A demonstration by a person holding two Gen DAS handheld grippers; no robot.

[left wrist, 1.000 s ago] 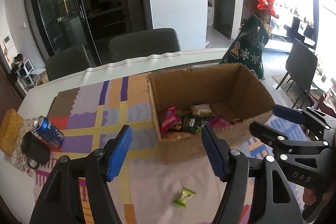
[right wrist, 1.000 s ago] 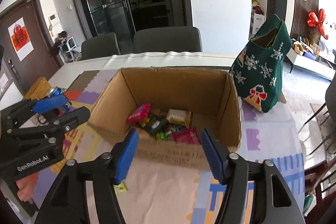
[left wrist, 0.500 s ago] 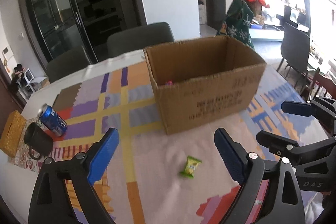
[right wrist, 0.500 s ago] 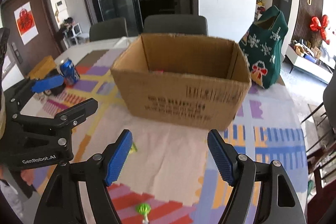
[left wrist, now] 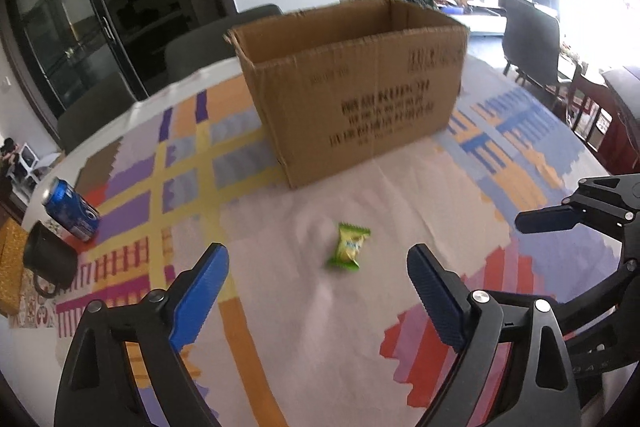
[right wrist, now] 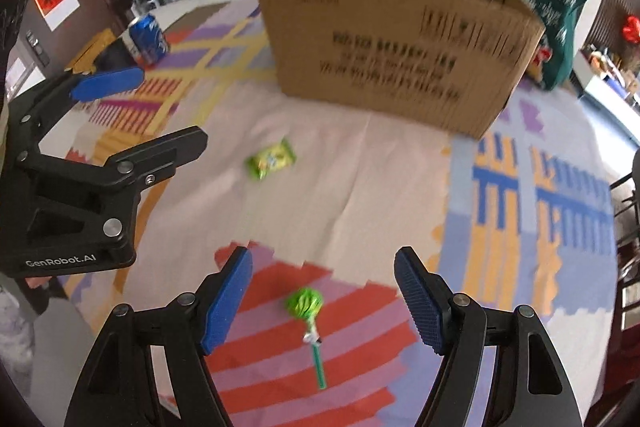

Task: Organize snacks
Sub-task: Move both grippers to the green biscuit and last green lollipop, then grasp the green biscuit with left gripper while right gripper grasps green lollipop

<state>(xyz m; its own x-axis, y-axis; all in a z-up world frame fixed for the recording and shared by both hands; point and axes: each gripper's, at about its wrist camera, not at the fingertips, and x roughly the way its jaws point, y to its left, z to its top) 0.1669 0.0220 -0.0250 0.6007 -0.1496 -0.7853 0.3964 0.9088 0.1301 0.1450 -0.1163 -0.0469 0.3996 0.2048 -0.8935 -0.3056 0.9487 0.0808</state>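
A brown cardboard box (left wrist: 352, 87) stands on the patterned tablecloth; it also shows in the right wrist view (right wrist: 396, 39). A small green candy packet (left wrist: 349, 247) lies on the cloth in front of it, just ahead of my open, empty left gripper (left wrist: 318, 291). The packet also shows in the right wrist view (right wrist: 272, 159). A green lollipop (right wrist: 306, 311) lies between the fingers of my open, empty right gripper (right wrist: 324, 291). The left gripper (right wrist: 140, 107) shows at the left of the right wrist view, and the right gripper (left wrist: 560, 211) at the right of the left wrist view.
A blue soda can (left wrist: 70, 209) and a black mug (left wrist: 50, 263) stand at the table's left edge. A green Christmas stocking bag (right wrist: 556, 23) stands behind the box on the right. Dark chairs (left wrist: 224, 43) surround the table.
Both grippers have dropped low and moved back toward the table's near side. The box's inside is out of sight now. The candy packet and lollipop have come close to the fingers.
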